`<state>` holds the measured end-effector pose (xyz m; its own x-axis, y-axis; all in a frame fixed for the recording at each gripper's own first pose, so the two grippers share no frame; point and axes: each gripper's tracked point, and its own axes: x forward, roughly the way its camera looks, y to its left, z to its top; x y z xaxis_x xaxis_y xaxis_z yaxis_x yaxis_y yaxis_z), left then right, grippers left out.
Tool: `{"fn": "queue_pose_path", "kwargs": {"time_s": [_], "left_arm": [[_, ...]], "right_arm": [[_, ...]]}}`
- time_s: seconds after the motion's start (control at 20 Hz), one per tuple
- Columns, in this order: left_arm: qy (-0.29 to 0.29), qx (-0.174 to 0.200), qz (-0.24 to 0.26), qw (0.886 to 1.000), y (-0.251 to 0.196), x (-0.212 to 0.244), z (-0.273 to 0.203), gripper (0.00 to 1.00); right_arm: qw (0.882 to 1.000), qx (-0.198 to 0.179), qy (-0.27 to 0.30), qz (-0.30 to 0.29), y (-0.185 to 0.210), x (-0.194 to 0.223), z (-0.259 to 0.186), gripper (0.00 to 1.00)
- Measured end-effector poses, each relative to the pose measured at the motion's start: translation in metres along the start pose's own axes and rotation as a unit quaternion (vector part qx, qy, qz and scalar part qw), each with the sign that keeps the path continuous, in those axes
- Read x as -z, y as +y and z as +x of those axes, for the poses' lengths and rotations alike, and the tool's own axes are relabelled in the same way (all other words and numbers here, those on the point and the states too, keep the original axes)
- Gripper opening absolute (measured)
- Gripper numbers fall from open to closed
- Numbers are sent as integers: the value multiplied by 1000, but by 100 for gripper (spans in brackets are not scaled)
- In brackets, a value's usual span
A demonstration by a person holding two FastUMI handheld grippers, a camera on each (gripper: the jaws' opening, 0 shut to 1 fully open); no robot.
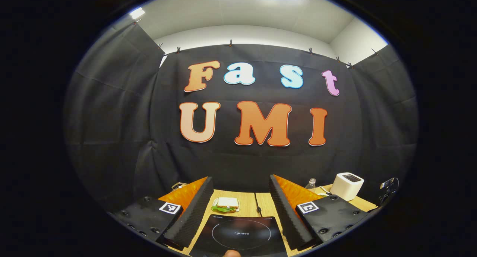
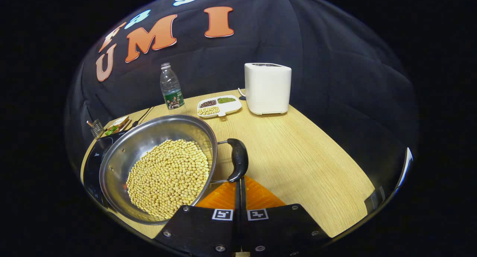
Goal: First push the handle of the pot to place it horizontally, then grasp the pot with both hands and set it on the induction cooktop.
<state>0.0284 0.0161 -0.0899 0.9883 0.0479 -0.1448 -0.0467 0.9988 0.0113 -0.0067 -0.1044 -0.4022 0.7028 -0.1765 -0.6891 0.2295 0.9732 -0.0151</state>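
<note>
On the wooden table (image 2: 298, 156), right gripper view: steel pot (image 2: 156, 167) heaped with pale yellow beans (image 2: 169, 177), tilted toward the lens, near rim cut off behind the gripper body. Black side handle (image 2: 238, 159) at the pot's right, held by two wire arms. Right gripper (image 2: 238, 186) with fingers pressed together, no gap between them, tips meeting just below the handle's lower end; contact with the handle not resolvable. Dark induction cooktop (image 2: 93, 164) partly hidden under the pot's left edge. Behind: water bottle (image 2: 171, 86), divided tray of assorted beans (image 2: 219, 105), white appliance (image 2: 267, 88), sandwich plate (image 2: 116, 125) at far left, small and distorted.

Left gripper view: left gripper (image 1: 240, 208) spread wide, ridged fingers apart, nothing between them. Between the fingers, the cooktop (image 1: 240, 234), front edge cropped; a pale rounded shape (image 1: 233, 253) at the bottom edge, too truncated to identify. Sandwich (image 1: 225, 205) just beyond, cord (image 1: 257, 205) beside it, bottle top (image 1: 311, 184) and white appliance (image 1: 347, 185) at right, partly masked by the finger.
</note>
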Motion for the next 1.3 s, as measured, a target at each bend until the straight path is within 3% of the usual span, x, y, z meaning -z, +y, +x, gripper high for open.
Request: {"fn": "queue_pose_path", "kwargs": {"time_s": [0.8, 1.3], "left_arm": [[44, 15, -6, 999, -17, 46, 6, 98], [124, 72, -11, 990, -78, 141, 5, 98]], "right_arm": [[1000, 7, 5, 3, 2, -12, 22, 0], [999, 10, -16, 29, -13, -15, -2, 3]]}}
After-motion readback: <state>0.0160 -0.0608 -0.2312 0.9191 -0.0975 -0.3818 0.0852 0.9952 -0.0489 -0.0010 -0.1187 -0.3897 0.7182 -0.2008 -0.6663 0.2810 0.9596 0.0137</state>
